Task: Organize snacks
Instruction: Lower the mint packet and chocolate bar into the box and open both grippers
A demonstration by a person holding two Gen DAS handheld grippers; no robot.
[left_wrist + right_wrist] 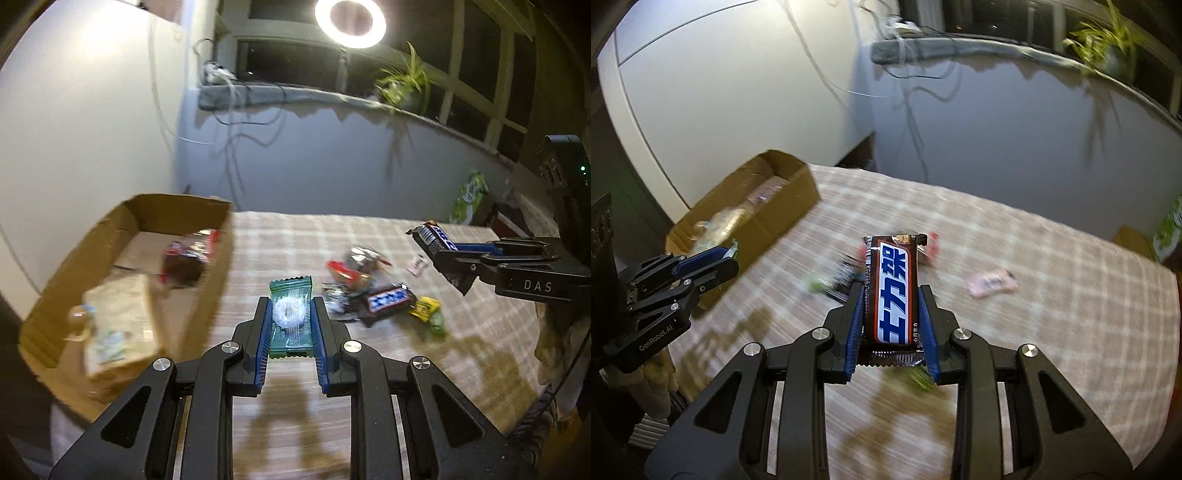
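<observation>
My left gripper [290, 306] is shut on a green-wrapped candy [290, 295] with a white ring inside, held above the checked tablecloth just right of the cardboard box [218, 266]. The box holds a dark red-topped packet [184, 262] and a pale bag [118, 325]. My right gripper [891, 295] is shut on a brown chocolate bar [893, 291] with blue-and-white lettering, lifted over the table. In the left wrist view that gripper [448, 264] shows at the right with the bar [432, 232] sticking out. The left gripper [727, 258] appears at the left in the right wrist view, in front of the box [783, 210].
A heap of loose snacks [351, 277] lies mid-table, with another brown bar [389, 299] and a yellow-green candy [428, 310]. A pink packet [991, 282] lies apart. A green bag [469, 197] stands at the far right. A wall, a windowsill plant [404, 83] and a ring light [350, 20] lie behind.
</observation>
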